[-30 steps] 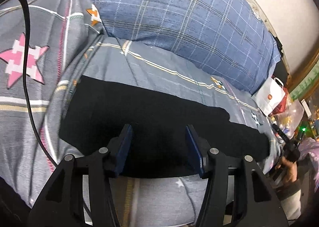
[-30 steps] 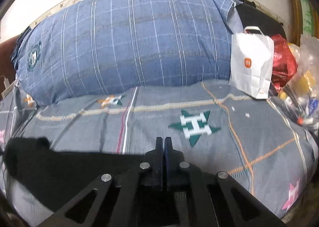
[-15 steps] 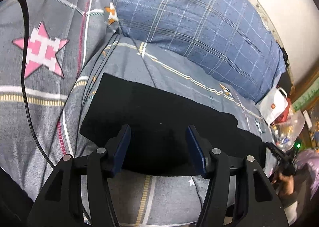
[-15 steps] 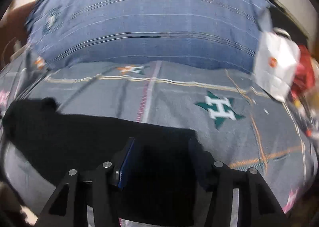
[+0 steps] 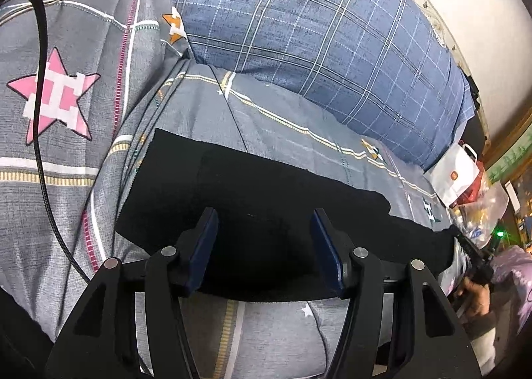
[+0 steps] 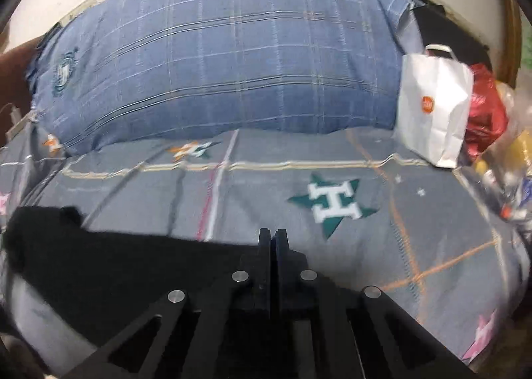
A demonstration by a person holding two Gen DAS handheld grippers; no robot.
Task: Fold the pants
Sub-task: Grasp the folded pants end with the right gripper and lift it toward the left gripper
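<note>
In the left wrist view the black pants point(image 5: 252, 212) lie flat as a long dark band across the grey star-print bedcover point(image 5: 66, 153), running from about nine o'clock towards three o'clock, with the blue plaid pillow point(image 5: 316, 33) beyond at twelve; the left gripper point(image 5: 264, 246) hovers over their near edge at six o'clock, jaws parted and nothing pinched between them. In the right wrist view the right gripper point(image 6: 273, 239) stands at six o'clock with its jaws pressed together at the pants' point(image 6: 109, 266) far edge, though whether cloth is caught between them I cannot tell, and a white paper bag point(image 6: 432, 113) stands at two o'clock.
</note>
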